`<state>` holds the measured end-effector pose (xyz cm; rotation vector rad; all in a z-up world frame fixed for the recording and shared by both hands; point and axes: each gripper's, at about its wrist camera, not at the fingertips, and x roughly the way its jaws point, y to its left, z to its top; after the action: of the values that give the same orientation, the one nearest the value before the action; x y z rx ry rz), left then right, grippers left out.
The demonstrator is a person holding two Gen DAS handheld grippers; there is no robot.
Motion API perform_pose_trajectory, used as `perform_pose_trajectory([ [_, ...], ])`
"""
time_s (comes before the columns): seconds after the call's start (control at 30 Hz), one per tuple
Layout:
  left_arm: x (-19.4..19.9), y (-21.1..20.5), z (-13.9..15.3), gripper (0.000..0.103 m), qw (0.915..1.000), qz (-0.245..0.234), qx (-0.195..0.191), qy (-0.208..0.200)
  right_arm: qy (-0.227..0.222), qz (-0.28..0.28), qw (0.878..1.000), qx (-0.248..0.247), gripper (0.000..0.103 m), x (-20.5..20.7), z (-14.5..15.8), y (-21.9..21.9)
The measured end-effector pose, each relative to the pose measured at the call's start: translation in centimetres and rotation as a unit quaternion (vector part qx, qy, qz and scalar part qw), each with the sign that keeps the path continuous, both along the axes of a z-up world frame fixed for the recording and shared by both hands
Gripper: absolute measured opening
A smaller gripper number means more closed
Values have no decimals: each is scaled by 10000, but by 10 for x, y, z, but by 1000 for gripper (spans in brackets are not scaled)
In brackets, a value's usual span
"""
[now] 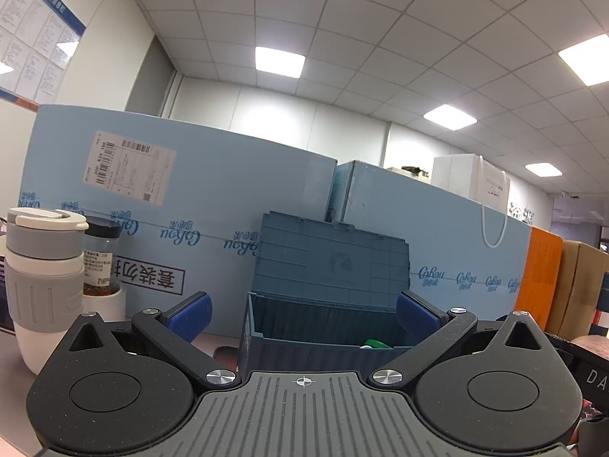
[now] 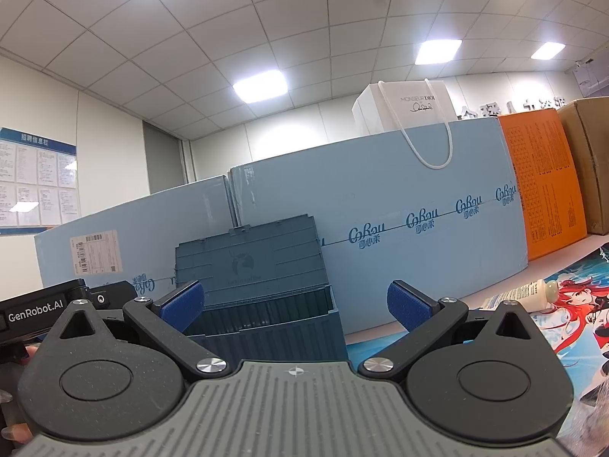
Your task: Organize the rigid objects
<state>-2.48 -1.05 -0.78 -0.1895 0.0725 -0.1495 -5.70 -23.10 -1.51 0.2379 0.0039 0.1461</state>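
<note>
Both claws are spread apart and hold nothing. The left claw (image 1: pixel 303 314) faces a dark blue box (image 1: pixel 323 327) on the bench, its lid (image 1: pixel 331 262) raised against the light blue cartons (image 1: pixel 213 190) behind; something green (image 1: pixel 375 344) lies inside. A cup (image 1: pixel 43 282) and jar (image 1: pixel 99 259) stand left. The right claw (image 2: pixel 295 304) faces the same box (image 2: pixel 266 327); a small bottle (image 2: pixel 533 294) lies far right.

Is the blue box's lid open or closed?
Open. The blue box has its lid standing up behind it, and the left wrist view shows something green inside.
</note>
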Motion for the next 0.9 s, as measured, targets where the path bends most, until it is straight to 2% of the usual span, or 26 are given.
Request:
perform_pose_trajectory([
  [0.9,0,0,0,103,10000,1,-10,2,-1,14,10000,-62,103,-1,0,2],
])
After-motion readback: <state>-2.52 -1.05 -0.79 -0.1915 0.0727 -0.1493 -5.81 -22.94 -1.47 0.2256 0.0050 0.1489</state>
